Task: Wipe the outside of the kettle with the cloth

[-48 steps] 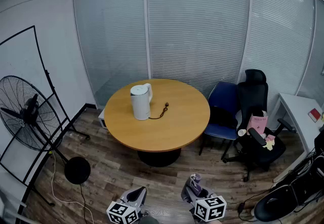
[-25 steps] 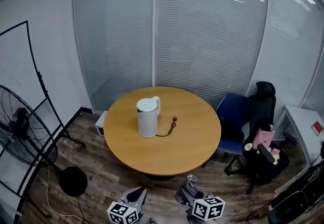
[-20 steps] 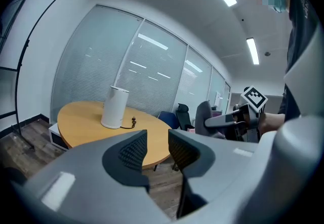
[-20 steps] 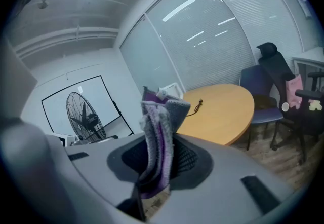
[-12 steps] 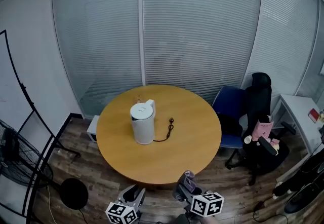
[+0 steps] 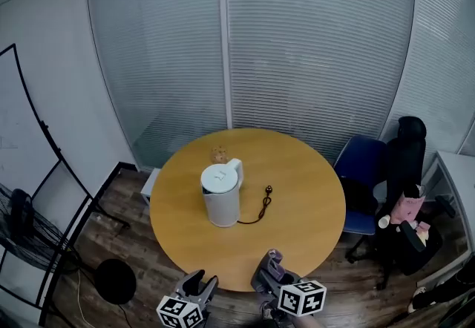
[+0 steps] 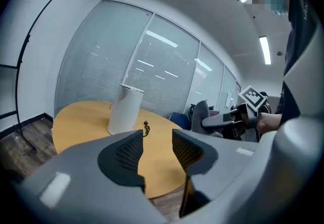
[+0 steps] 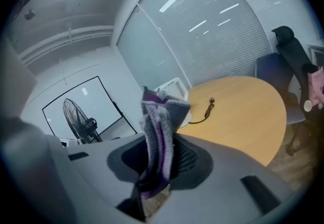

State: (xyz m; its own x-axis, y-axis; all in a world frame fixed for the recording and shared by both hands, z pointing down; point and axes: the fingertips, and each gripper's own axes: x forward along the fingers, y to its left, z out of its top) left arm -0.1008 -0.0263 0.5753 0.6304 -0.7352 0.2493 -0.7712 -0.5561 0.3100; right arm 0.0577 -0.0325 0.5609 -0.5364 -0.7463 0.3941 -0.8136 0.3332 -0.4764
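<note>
The white kettle (image 6: 222,197) stands upright near the middle of the round desk (image 6: 312,230), its handle turned toward the far right. A dark cord (image 6: 261,209) lies on the desk just to its right. The grey-and-purple cloth (image 8: 158,132) is pinched between the fingers of the right gripper (image 6: 267,274), which is held just short of the desk's near edge, well apart from the kettle. The left gripper (image 6: 200,286) is held beside it, its fingers (image 7: 124,154) having just been spread wide, with nothing between them. The approach is judged to be the step in hand. The cloth is best laid flat against the kettle's wall while the handle is steadied by the empty fingers, so that the kettle is not tipped or dragged by its cord.
</note>
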